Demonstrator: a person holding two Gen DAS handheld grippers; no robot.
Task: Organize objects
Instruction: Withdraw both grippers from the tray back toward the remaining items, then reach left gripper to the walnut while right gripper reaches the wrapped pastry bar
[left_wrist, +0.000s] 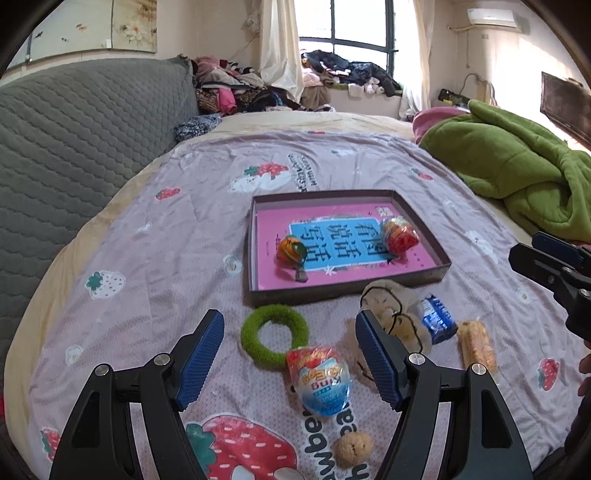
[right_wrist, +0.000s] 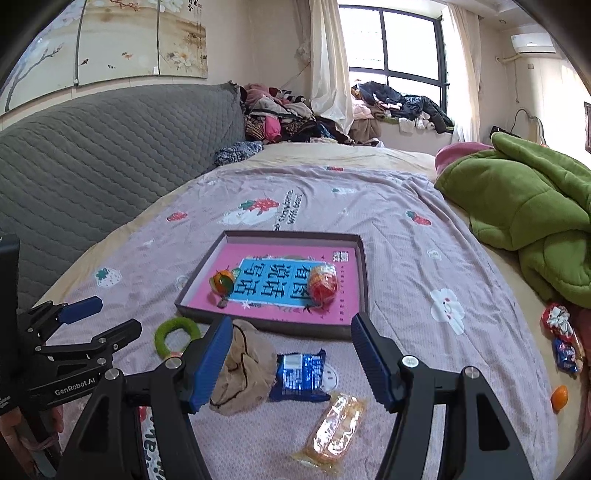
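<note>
Evidently sorting underway: shallow box (left_wrist: 424, 275) on bed holds two wrapped sweets; left gripper (left_wrist: 290, 356) jaws wide above toy egg (left_wrist: 320, 380); right gripper (right_wrist: 291, 360) jaws wide over blue packet (right_wrist: 300, 376), nothing held.

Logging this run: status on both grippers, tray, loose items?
Left gripper open over egg toy. Right gripper open over blue packet. Tray holds two items. Nothing blocking.
</note>
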